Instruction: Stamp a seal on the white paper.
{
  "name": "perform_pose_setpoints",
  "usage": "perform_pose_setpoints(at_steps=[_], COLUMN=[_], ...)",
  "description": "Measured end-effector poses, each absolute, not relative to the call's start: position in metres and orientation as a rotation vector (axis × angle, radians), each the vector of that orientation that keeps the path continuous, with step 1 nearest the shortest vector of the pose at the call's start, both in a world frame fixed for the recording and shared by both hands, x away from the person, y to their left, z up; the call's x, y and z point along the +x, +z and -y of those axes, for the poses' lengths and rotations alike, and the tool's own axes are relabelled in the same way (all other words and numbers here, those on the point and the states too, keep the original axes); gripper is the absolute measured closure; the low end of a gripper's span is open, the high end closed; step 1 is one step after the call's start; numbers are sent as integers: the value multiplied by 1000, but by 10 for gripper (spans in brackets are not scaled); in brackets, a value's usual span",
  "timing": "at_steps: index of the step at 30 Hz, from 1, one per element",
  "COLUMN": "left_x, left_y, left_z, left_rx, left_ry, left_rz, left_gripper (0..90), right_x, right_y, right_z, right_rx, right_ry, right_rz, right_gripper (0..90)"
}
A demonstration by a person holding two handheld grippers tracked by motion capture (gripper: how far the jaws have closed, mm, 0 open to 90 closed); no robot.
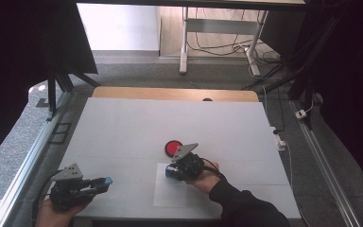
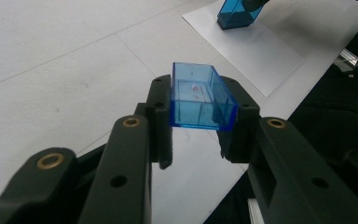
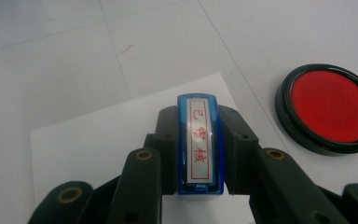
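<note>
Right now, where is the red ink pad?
In the high view the red ink pad sits near the table's middle, just beyond the right gripper and the sheet of paper; the right gripper view shows it at the right.
</note>
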State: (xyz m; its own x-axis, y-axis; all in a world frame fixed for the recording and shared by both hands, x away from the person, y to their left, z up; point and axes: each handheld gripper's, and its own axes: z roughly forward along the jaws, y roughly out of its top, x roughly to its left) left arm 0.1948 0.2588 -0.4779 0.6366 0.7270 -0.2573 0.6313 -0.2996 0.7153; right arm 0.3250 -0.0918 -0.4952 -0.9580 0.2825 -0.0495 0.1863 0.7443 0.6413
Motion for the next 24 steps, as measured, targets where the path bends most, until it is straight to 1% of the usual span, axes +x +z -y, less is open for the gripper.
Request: perform_pose_setpoints(at_steps=[6, 18, 24], left_x=[195, 195, 195], left_y=[-478, -478, -478], left_z=[-259, -259, -259], left_rx=[2019, 2015, 2015], left_ry=[143, 140, 140], left_rz=[-1063, -1067, -1066], left_gripper=[682, 682, 682], right_x=[317, 337, 336], right_y=[-495, -499, -499], right_z=[88, 101, 100], right_rx=[325, 478, 474], right_ry=[957, 1106, 1108], right_rz=[-2764, -2845, -2844], right_gripper=[716, 716, 716])
